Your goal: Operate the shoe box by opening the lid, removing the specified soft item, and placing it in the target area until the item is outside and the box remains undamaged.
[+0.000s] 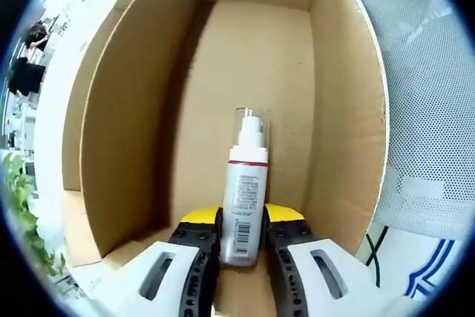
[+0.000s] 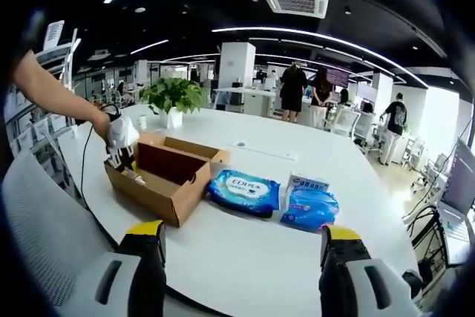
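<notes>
The left gripper (image 1: 243, 239) was clamped on a white spray bottle (image 1: 246, 202), its jaws closing on the lower body from either side. The bottle pointed toward twelve o'clock in the left gripper view, cap outward, inside the open shoe box (image 1: 130, 109). The hold low on the body probably suited lifting it clear without touching the cardboard walls.

The right gripper (image 2: 245, 246) stood with jaws wide apart and nothing between them, held well back from the work, presumably in reserve. In its view the shoe box (image 2: 167, 180) lay at about ten o'clock on the white table (image 2: 312, 146). The left gripper (image 2: 121, 139) reached into the box's far end. Two blue wipe packs (image 2: 278, 198) lay just beside the box, toward three o'clock. A potted plant (image 2: 172, 98) stood beyond.
</notes>
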{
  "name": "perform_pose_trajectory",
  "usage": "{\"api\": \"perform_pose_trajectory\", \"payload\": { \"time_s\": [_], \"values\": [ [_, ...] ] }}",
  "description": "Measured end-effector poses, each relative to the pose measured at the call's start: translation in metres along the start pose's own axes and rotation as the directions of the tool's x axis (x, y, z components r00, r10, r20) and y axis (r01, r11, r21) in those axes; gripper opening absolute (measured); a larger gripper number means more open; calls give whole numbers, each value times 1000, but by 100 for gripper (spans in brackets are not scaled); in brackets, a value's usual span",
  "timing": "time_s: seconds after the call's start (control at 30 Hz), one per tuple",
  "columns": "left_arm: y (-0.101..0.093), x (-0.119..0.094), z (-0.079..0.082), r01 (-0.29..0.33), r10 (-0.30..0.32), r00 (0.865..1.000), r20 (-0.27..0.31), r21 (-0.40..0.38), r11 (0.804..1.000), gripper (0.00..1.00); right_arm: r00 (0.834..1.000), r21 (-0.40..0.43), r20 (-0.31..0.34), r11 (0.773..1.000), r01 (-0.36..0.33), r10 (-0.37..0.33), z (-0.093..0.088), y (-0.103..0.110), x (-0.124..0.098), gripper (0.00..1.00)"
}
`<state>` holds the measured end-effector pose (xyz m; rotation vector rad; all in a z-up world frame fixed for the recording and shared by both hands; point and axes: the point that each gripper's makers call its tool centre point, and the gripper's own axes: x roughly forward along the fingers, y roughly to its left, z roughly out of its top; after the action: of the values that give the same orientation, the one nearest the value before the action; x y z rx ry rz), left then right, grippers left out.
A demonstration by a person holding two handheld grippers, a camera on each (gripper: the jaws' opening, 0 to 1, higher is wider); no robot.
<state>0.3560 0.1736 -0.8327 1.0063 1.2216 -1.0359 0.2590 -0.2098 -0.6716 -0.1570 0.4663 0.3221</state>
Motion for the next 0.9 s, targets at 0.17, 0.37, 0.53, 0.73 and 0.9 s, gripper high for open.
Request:
{"api": "perform_pose_trajectory", "payload": {
  "time_s": [0.17,0.37,0.53,0.73,0.9],
  "values": [
    [1,-9,4,-13,15,999,34,-34,999,19,1000,-2,1,1000,-11,11,0,2,0,85],
    [3,-18,8,-28,32,997,67,-52,998,18,1000,0,1,1000,-20,20,0,3,1,84],
    [3,-25,13,-33,40,995,94,-70,997,18,1000,0,3,1000,-24,24,0,4,1,84],
    [0,-33,20,-48,56,992,115,-69,996,18,996,44,70,998,-52,49,10,5,-1,78],
    [-1,-41,26,-63,74,987,141,-80,995,18,997,44,56,998,-55,53,8,7,0,78]
  ]
}}
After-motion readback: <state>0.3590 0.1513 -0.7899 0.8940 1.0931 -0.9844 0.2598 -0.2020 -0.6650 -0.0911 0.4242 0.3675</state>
